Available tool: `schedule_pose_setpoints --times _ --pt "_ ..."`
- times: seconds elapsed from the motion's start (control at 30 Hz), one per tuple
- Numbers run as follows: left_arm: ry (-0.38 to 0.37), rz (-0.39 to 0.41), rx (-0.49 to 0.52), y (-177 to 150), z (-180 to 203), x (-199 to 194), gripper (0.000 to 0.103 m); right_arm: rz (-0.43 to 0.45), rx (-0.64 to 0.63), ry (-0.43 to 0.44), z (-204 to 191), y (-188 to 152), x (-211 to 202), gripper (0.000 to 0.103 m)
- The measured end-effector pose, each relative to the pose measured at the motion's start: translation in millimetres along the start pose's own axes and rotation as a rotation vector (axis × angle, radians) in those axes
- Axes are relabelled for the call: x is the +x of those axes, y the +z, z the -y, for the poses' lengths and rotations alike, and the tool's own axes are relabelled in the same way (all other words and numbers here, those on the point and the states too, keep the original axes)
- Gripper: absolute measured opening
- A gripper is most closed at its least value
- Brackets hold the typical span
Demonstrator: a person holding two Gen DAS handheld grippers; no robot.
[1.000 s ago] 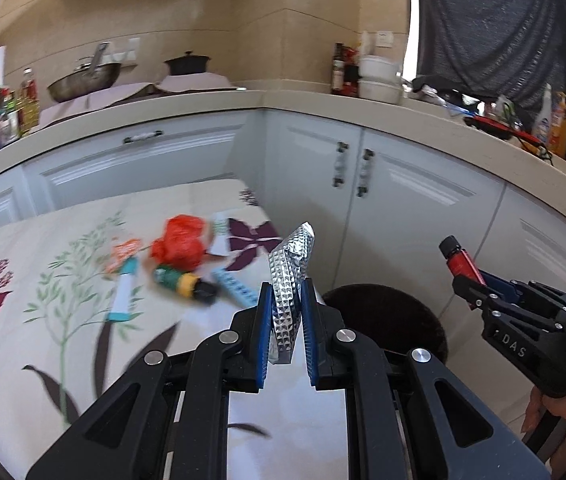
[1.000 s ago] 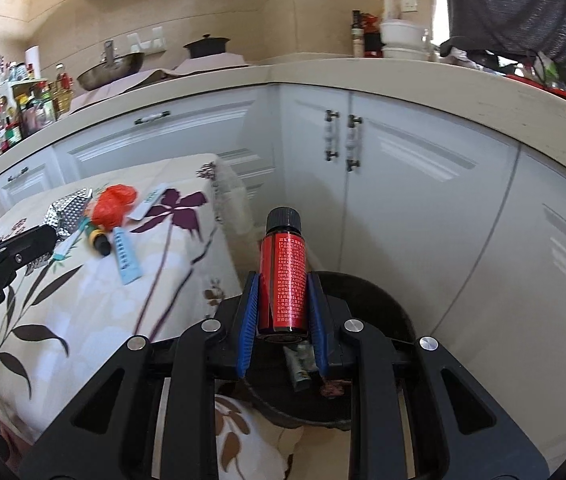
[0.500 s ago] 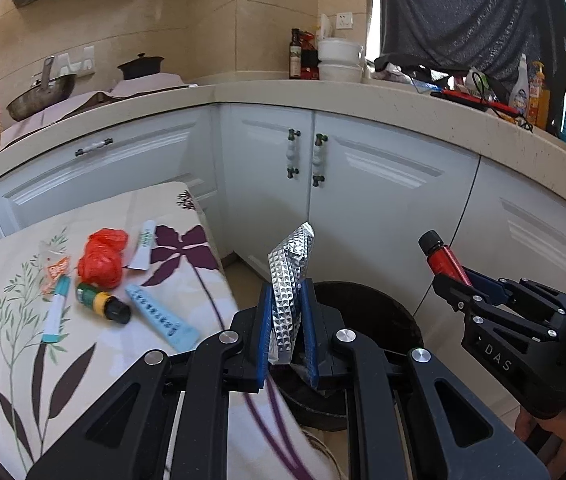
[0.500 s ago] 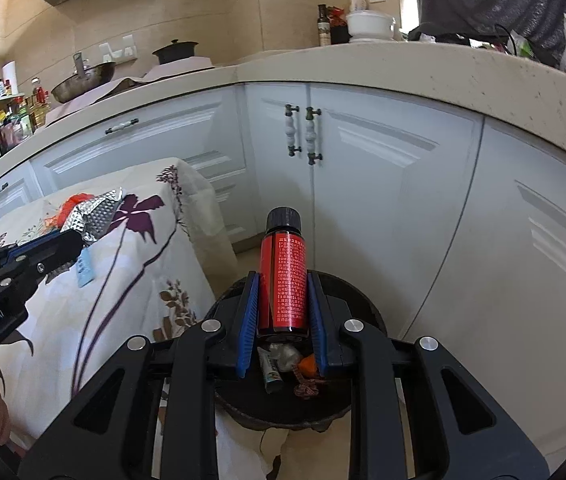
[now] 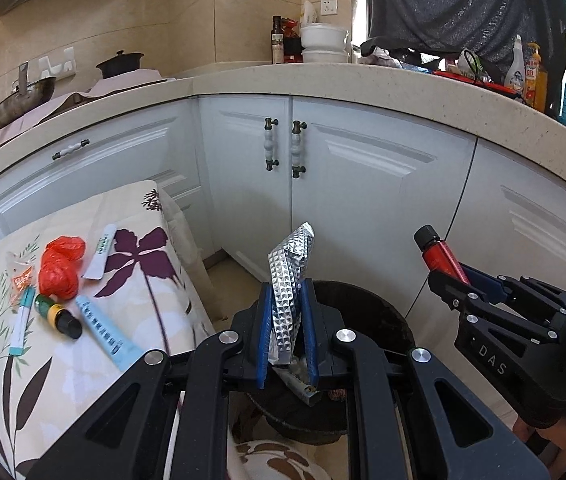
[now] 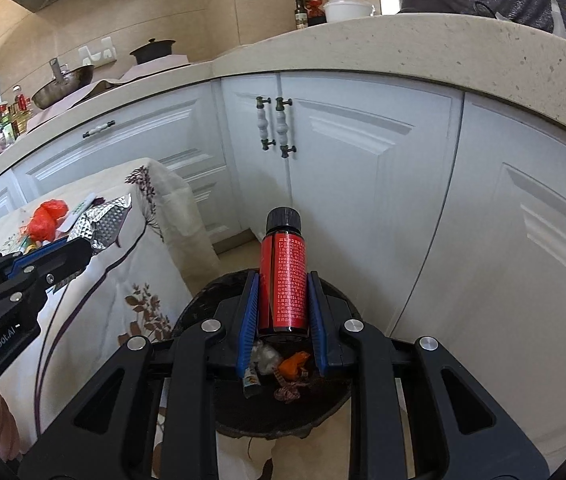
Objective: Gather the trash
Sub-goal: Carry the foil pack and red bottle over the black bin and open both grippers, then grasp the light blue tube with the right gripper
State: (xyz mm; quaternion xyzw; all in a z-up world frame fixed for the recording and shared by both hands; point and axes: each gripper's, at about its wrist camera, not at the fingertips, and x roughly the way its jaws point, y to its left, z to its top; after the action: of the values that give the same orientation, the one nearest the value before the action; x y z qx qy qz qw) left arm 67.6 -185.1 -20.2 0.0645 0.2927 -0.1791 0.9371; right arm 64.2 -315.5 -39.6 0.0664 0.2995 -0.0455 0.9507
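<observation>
Bin [image 6: 335, 404] — some trash inside. Above it: left gripper [image 5: 287, 332] pinching foil [image 5: 291, 280], right gripper [image 6: 283, 312] pinching bottle [image 6: 283, 280]. Beside it, tablecloth [image 5: 95, 380] — tubes, red bag [image 5: 59, 268] left.

A kitchen corner is lined with white panelled cabinets [image 5: 363, 184] under a speckled beige worktop [image 5: 403, 80]. The walls [image 5: 259, 4] are clad in beige tile, and a socket [image 5: 327, 3] is fitted above the worktop. A pale floor [image 5: 239, 276] is seen below (partly hidden). Daylight is admitted at the upper right.
</observation>
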Motion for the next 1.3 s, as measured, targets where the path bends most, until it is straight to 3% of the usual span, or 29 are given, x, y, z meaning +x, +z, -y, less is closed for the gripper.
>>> schedule_pose_setpoints --times 0.27,0.3,0.33,0.37,0.47,0.67,1.0,1.3 --pt "0.005 -0.045 -0.005 2.7 8.9 26.1 0.016 -0.005 0.010 -0.008 7.6 -2.0 24.3 0.024" --pt "0.014 -0.044 0.000 2.2 11.0 29.1 0.017 -0.004 0.016 -0.005 8.7 -3.5 27.7 0.030" --pt "0.014 -0.050 0.003 1.7 12.3 31.2 0.022 -0.005 0.019 -0.012 8.8 -4.6 30.2 0.040" --pt "0.016 -0.060 0.000 1.3 12.7 33.6 0.030 -0.007 0.023 -0.022 9.5 -6.0 33.1 0.042" --pt "0.013 -0.068 -0.029 0.9 9.1 33.8 0.041 -0.016 0.033 -0.020 10.0 -7.0 35.0 0.042" --pt "0.016 -0.047 -0.061 4.6 -5.2 17.8 0.053 -0.009 0.021 0.000 -0.7 -2.3 27.7 0.042" --pt "0.145 -0.042 -0.168 -2.6 -81.9 -17.3 0.058 0.018 -0.058 0.150 -61.5 16.7 15.4 0.043" --pt "0.337 -0.067 -0.286 -27.4 -175.0 -44.4 0.060 -0.005 -0.157 0.279 -129.1 17.1 18.8 0.048"
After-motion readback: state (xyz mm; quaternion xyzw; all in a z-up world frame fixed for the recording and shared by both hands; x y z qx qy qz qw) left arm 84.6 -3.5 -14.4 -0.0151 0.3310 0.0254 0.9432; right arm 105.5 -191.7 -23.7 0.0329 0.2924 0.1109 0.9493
